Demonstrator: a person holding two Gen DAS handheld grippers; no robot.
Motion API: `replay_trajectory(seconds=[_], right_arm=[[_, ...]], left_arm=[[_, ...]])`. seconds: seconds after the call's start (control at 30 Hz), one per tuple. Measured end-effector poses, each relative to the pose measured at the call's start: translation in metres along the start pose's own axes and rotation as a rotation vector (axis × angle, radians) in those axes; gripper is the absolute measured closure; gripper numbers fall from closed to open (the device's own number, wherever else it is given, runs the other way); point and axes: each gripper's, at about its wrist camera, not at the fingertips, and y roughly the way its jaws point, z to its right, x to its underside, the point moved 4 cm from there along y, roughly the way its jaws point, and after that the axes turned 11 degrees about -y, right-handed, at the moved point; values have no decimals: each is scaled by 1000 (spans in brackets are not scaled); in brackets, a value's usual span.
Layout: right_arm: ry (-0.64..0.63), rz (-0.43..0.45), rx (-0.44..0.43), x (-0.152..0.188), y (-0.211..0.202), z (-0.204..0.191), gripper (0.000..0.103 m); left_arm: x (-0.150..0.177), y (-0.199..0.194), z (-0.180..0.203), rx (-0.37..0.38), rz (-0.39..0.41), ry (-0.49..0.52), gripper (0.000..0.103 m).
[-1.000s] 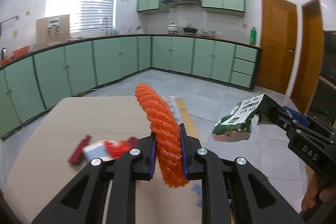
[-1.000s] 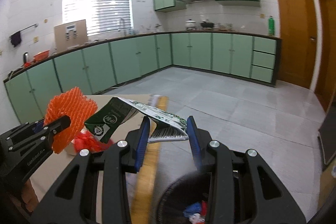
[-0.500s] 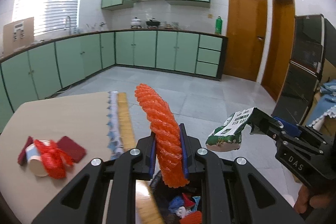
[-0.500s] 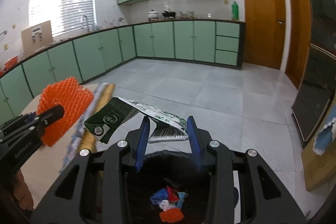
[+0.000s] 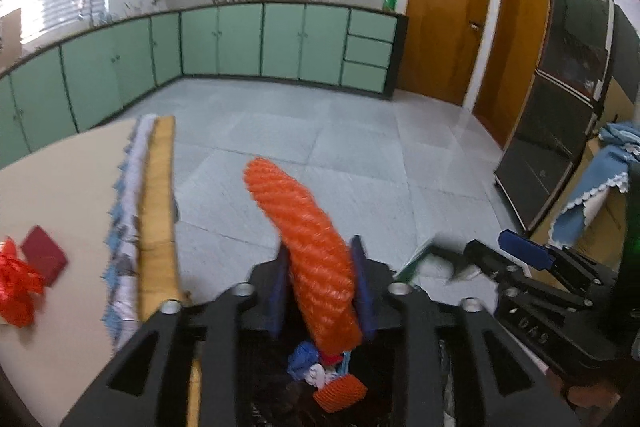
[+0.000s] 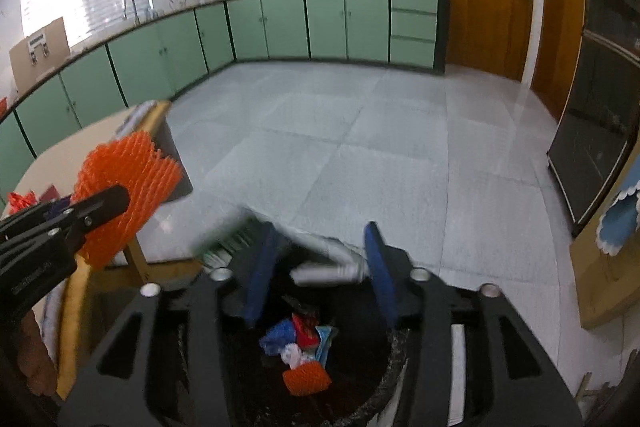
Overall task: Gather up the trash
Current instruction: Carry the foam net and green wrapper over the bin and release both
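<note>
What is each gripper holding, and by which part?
Both jaws are opening: orange foam net between left gripper pads at its lower half; green-white wrapper slipping from right gripper.

I see ribbed orange foam netting (image 5: pixel 312 251), soft and matt, my matt black plastic left gripper (image 5: pixel 320 291), glossy grey floor tiles (image 5: pixel 360 147), bench (image 5: pixel 60 187) with smooth matt top and wooden edge.

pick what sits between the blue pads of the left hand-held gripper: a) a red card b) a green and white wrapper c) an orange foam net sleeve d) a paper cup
c: the left wrist view shows the orange foam net sleeve standing between the pads of the left hand-held gripper, whose jaws are opening, right above the black trash bin.
</note>
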Motion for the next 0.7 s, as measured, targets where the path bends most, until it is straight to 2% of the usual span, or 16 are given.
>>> replay_trajectory(seconds=[0.07, 0.17, 0.27, 0.33, 0.47, 0.57, 0.7], right_arm=[[-4, -16, 6, 4, 6, 0, 43], [-3, -21, 21, 2, 8, 2, 38], [8, -6, 51, -2, 4, 3, 27], [16, 17, 70, -6, -4, 2, 15], [16, 69, 81, -20, -21, -3, 8], [3, 114, 80, -34, -37, -18, 6], [0, 181, 33, -53, -56, -45, 6]], left_arm=[[3, 4, 0, -3, -8, 0, 57], [4, 2, -5, 2, -11, -13, 54], [-1, -7, -10, 4, 7, -23, 48], [-5, -14, -11, 3, 27, -27, 46], [-15, -41, -22, -20, 98, -40, 37], [-21, -68, -37, -65, 160, -44, 36], [-26, -106, -70, -157, 232, -65, 36]])
